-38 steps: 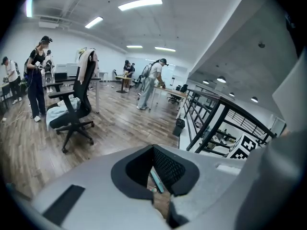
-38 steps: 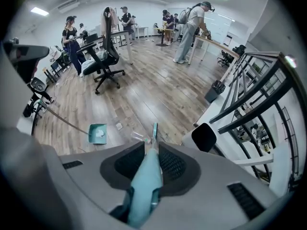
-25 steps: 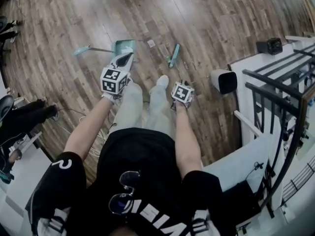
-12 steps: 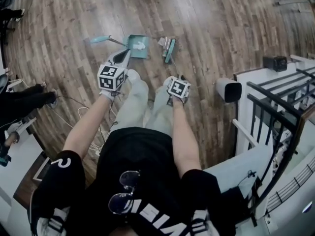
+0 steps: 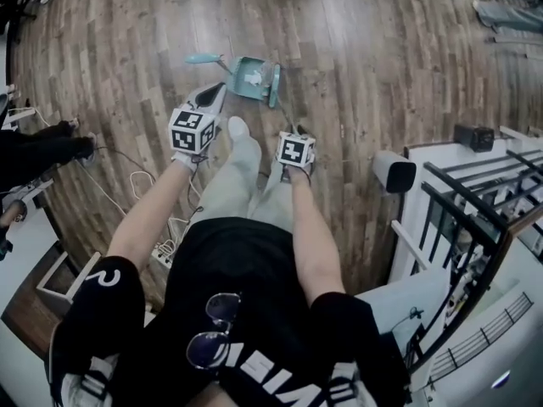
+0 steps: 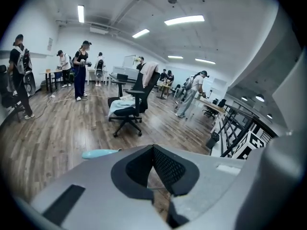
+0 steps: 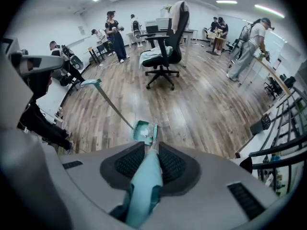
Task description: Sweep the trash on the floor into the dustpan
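Plainly the broom [image 7: 144, 186] is in hand: the right gripper [image 7: 152, 151] has its jaws pinching the teal handle. From there the broom's long axis runs away from the person and slightly left, down to the brush head, which stands on the floor [image 5: 382, 58] against the right edge of the dustpan [image 5: 240, 68]. The pan lies just beyond the person's feet with its mouth turned right, toward the brush. A white scrap of trash [image 5: 253, 79] appears to sit inside it, so the sweep looks about finished.

The pan's own handle slants up and away to the far left, ending in a teal grip [image 5: 204, 58]. The left gripper [image 5: 214, 96] hangs near that side with its jaws pressed together at the tips and nothing between them. It points far and a little right, with the grip just beyond and left of its tips. It is the nearer one to that grip, should the pan need steadying or lifting.
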Demonstrator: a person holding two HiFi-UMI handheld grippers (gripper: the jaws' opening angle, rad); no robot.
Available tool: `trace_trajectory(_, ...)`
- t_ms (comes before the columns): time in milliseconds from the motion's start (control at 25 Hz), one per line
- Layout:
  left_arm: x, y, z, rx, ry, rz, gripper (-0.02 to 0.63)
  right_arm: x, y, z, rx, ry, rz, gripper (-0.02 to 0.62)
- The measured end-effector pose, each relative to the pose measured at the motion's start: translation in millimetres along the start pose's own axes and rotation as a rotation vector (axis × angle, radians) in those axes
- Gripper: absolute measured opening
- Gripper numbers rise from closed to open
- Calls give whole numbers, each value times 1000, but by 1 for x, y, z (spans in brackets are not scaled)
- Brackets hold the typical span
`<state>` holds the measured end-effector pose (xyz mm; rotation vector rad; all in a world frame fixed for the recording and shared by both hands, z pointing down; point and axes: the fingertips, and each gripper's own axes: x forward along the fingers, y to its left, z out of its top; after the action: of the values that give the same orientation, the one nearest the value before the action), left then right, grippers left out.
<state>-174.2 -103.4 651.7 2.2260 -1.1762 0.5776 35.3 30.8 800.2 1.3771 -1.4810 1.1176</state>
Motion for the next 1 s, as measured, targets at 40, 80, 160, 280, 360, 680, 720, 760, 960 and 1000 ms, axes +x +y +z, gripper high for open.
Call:
trace_trajectory(40, -3, 5, -1, -8, -1, 8, -2, -1, 10, 3, -16, -2, 20, 84)
trace_trajectory(80, -6, 10, -1, -16, -4, 15, -2, -3, 21, 6, -29, -5, 43, 84)
trace_trajectory(160, -10, 17, -1, -31, -12, 27, -2, -6, 38, 11, -49, -15, 85, 84)
trace_trajectory(280, -15, 23, 0, -49, -24, 38, -2, -7, 57, 16, -68, -27, 127, 84)
trace_trajectory(360, -17, 25, 2, -53, -30, 41, -2, -8, 62, 18, -79, -31, 127, 84)
trace_trajectory(680, -20, 17, 15, -42, -50, 46, -2, -32, 34, 35, -72, -68, 90, 84)
trace_trajectory(720, -20, 14, 19, -39, -56, 46, -2, -38, 27, 38, -71, -74, 87, 84)
trace_trajectory(760, -21, 11, 24, -37, -63, 44, -2, -44, 22, 42, -72, -81, 84, 84)
trace_trajectory(960, -26, -9, 53, -19, -97, 31, -2, -82, -9, 71, -40, -137, 69, 84)
trace_trajectory(1000, -27, -14, 60, -12, -105, 27, -2, -91, -16, 79, -23, -151, 66, 84)
